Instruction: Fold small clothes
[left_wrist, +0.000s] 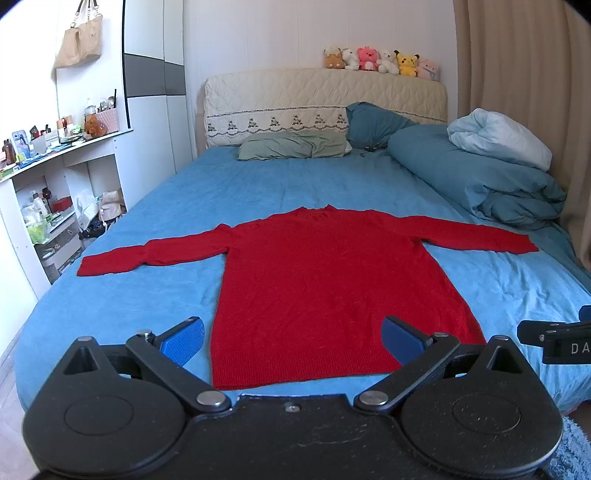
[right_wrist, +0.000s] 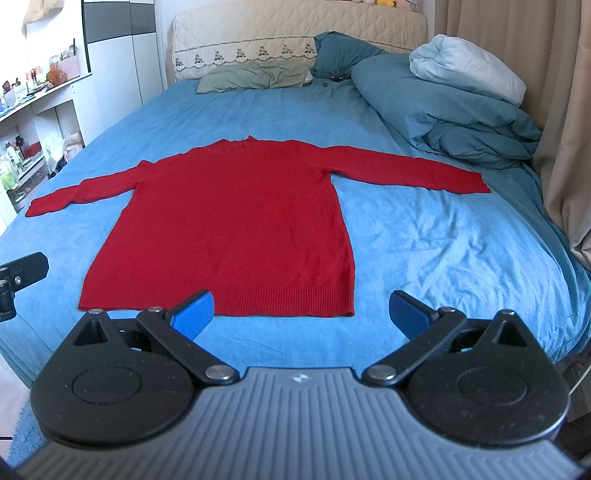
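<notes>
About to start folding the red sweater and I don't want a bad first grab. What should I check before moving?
1. Red sweater lies flat, both sleeves spread: ok.
2. Left gripper open, holding nothing: ok.
3. Right gripper open, holding nothing: ok.
4. Hem near both grippers, unobstructed: ok.
5. Duvet pile apart from the right sleeve: ok.
6. Underside of sweater free of bunching: cannot tell.

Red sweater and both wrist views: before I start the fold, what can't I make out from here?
- Red sweater hem: in the left wrist view, the left gripper covers its near right corner.
- Sweater's underside: hidden in both views, since it lies flat on the bed.
- Right gripper: the left wrist view shows only a black part at its right edge.
- Shelf items: too small and distorted at both views' left edges.
</notes>
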